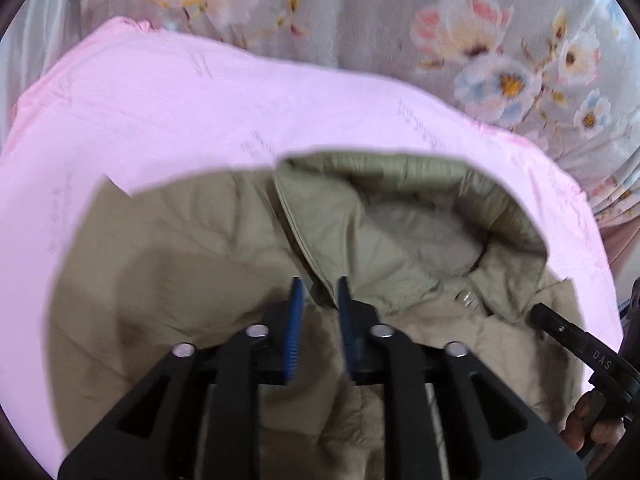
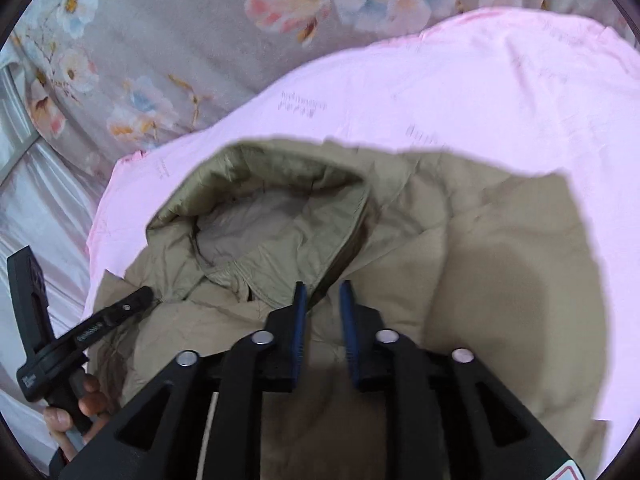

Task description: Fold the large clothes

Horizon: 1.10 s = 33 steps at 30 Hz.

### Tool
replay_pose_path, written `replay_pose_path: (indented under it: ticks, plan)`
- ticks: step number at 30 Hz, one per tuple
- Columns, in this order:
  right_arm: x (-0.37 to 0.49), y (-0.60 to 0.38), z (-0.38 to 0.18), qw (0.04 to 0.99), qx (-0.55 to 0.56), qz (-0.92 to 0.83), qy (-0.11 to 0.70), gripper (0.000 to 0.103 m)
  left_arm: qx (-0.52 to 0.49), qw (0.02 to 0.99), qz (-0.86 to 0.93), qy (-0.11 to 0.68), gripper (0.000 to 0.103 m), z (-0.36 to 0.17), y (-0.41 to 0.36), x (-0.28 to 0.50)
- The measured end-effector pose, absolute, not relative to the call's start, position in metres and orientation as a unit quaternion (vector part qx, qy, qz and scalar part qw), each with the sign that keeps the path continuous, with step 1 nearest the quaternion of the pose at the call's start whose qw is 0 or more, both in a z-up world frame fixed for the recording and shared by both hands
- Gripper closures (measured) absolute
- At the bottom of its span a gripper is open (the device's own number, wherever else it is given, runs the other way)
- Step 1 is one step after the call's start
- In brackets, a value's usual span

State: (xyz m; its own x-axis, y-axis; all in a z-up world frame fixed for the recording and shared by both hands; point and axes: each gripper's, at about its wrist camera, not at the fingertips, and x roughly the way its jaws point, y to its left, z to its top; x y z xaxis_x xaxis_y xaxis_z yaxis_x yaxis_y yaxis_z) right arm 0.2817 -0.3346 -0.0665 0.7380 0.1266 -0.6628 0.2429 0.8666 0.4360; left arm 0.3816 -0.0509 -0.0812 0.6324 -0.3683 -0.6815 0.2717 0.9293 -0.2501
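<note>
A khaki padded hooded jacket [image 1: 192, 256] lies on a pink sheet [image 1: 160, 100]; its hood [image 1: 420, 216] faces away from me. It also shows in the right wrist view [image 2: 500, 264], with the hood [image 2: 272, 208] on the left. My left gripper [image 1: 320, 284] hovers just over the jacket near the collar, blue pads a small gap apart, holding nothing. My right gripper [image 2: 323, 286] is the same, slightly open over the jacket beside the hood. Each gripper shows in the other's view: the right one [image 1: 538, 312] at the collar's right, the left one [image 2: 144, 292] at the collar's left.
The pink sheet [image 2: 480, 92] covers a bed with grey floral bedding [image 1: 480, 40] behind it. Shiny pale fabric [image 2: 44, 208] lies at the left of the right wrist view. A hand [image 2: 80, 404] holds the left gripper's handle.
</note>
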Motion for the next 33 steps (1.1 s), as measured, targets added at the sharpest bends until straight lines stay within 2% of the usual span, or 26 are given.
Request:
replay_pose_path:
  ticks: [1,5,8,12,13,16,18,20,22,24,33]
  plan:
    - [0.281,-0.34,-0.057,0.898,0.266,-0.033,0.348,0.073,-0.071,0.906,-0.178,0.377,0.066,-0.063,-0.042,0.384]
    - [0.314,-0.354,-0.025,0.891,0.314,-0.035,0.327,0.073,-0.101,0.911,-0.172,0.362,0.055,-0.014,-0.035,0.417]
    - [0.352,-0.35,-0.015,0.891,0.314,-0.045,0.325,0.073,-0.11,0.905,-0.154,0.382,0.054,-0.003,-0.052,0.459]
    - [0.398,-0.348,-0.028,0.883,0.318,-0.058,0.342,0.073,-0.136,0.876,-0.127,0.444,0.055,-0.033,-0.073,0.508]
    - [0.404,-0.347,-0.033,0.881,0.309,-0.063,0.353,0.073,-0.132,0.873,-0.121,0.453,0.056,-0.042,-0.077,0.512]
    - [0.417,-0.327,-0.056,0.873,0.243,-0.048,0.421,0.075,-0.094,0.85,-0.145,0.498,0.072,-0.072,-0.096,0.508]
    - [0.403,-0.308,-0.062,0.882,0.182,-0.03,0.434,0.076,-0.041,0.855,-0.145,0.496,0.074,-0.078,-0.107,0.491]
    - [0.386,-0.295,-0.064,0.892,0.122,-0.039,0.433,0.077,0.012,0.865,-0.141,0.482,0.081,-0.082,-0.11,0.472]
    - [0.376,-0.292,-0.069,0.896,0.087,-0.061,0.432,0.083,0.022,0.864,-0.14,0.483,0.084,-0.09,-0.107,0.464]
    - [0.37,-0.294,-0.077,0.896,0.074,-0.073,0.431,0.085,0.032,0.869,-0.133,0.476,0.087,-0.099,-0.103,0.459]
    - [0.371,-0.296,-0.097,0.901,0.076,-0.079,0.42,0.086,0.076,0.905,-0.104,0.406,0.087,-0.114,-0.116,0.44]
